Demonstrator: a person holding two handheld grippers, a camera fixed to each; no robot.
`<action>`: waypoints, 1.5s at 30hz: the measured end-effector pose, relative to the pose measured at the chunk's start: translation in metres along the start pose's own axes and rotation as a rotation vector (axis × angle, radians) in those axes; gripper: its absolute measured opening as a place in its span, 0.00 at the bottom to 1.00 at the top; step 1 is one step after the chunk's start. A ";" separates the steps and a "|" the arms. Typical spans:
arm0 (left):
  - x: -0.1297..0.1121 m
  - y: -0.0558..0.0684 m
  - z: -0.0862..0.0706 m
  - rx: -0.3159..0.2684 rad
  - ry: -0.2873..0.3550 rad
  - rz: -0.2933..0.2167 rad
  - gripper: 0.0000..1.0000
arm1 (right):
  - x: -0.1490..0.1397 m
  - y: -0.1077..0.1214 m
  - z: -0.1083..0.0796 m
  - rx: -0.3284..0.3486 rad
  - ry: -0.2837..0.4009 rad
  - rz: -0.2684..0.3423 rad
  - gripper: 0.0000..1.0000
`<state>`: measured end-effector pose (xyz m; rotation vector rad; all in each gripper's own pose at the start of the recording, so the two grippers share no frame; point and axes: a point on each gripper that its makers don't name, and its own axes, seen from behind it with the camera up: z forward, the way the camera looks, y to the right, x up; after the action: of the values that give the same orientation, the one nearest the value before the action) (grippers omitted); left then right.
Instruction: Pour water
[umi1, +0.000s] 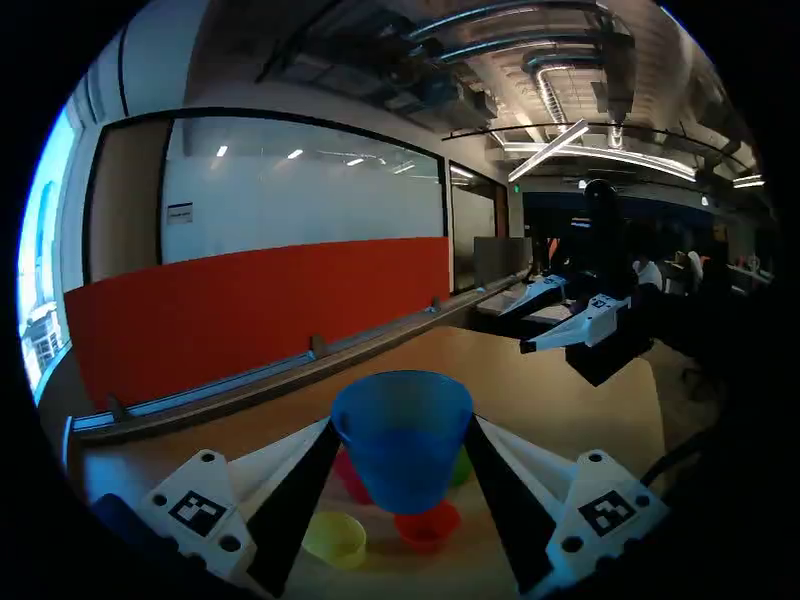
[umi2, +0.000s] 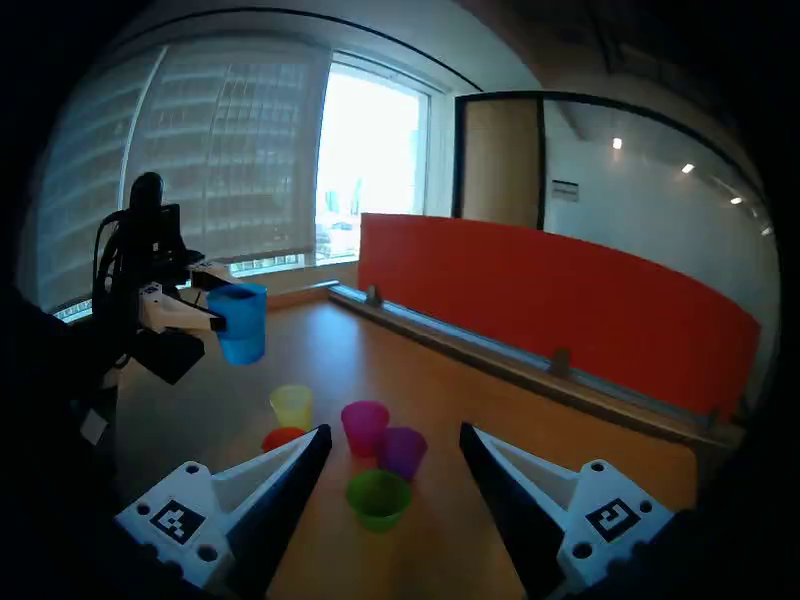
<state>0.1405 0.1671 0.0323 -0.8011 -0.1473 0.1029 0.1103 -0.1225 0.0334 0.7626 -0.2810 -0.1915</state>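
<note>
- Left gripper view: left gripper (umi1: 402, 428) jaws clamp the blue cup (umi1: 402, 450), upright in the air above the yellow cup (umi1: 335, 537) on the surface (umi1: 560, 400). It's see-through plastic, darker lower down, maybe water.
- Right gripper view: right gripper (umi2: 392, 432) jaws wide open, empty. Looks pre-pour; next up is picking a target like the green cup (umi2: 378, 497) and tilting slowly.

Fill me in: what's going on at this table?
The left tongs hold a blue cup upright, lifted off the table. The right tongs are open and empty, aimed at five small cups grouped on the table: yellow cup, red cup, pink cup, purple cup, green cup. Nothing is being poured yet.
</note>
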 end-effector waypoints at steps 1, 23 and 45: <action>0.000 -0.002 -0.001 0.004 0.000 0.001 0.86 | -0.001 0.000 0.001 0.001 -0.002 0.000 0.99; -0.007 -0.019 -0.012 0.046 -0.016 0.027 0.86 | -0.055 -0.005 0.036 0.037 -0.102 0.000 1.00; -0.013 -0.026 -0.020 0.070 -0.009 0.022 0.86 | -0.125 -0.016 0.067 0.082 -0.240 -0.019 1.00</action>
<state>0.1320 0.1327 0.0358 -0.7325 -0.1425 0.1318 -0.0309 -0.1437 0.0461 0.8244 -0.5111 -0.2917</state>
